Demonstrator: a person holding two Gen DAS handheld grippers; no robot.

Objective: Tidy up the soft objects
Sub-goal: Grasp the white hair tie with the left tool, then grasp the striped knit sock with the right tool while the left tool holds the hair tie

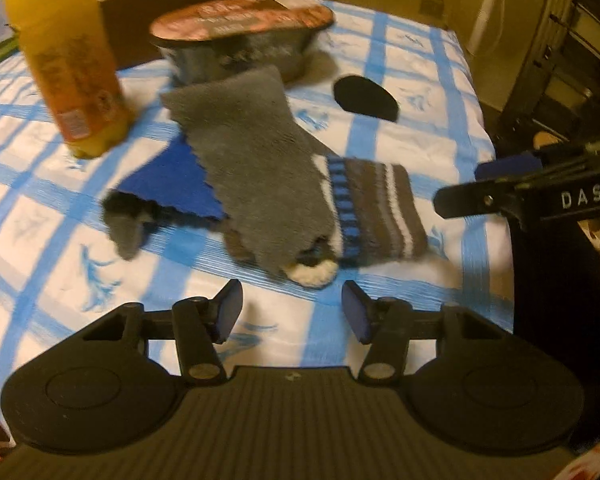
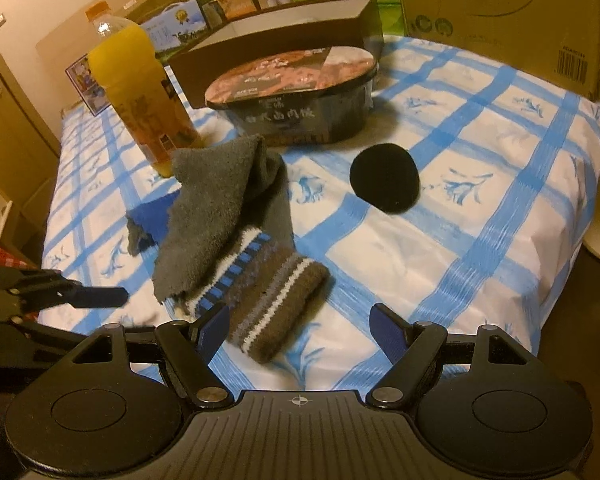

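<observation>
Landmark: the striped sock point(image 2: 268, 304), brown with white and blue bands, lies flat on the checked surface point(image 2: 480, 184).
Grey cloth point(image 2: 220, 208): draped over the sock's far end, its near edge touching the blue band; the far corner stands up in a fold.
Blue cloth point(image 1: 176, 184): partly under the grey cloth, on the side of the sock away from the black pad.
Small grey scrap point(image 1: 126, 224): just beside the blue cloth's corner, farther from the sock.
Black pad point(image 2: 384, 178): lies flat beyond the sock, apart from it, with bare checked cover between.
Food tub point(image 2: 296, 96): sealed oval tub behind the grey cloth, farther from the sock than the pad.
Juice bottle point(image 2: 140, 92): upright beside the tub, beyond the grey cloth's raised corner.
Brown box point(image 2: 284, 32): behind the tub, farthest from the sock.
Left tool point(image 1: 292, 312): fingers spread, holding nothing, hovering just short of the sock's white toe end.
Right tool point(image 2: 300, 332): fingers spread wide, holding nothing, with the sock's cuff end lying between them.
</observation>
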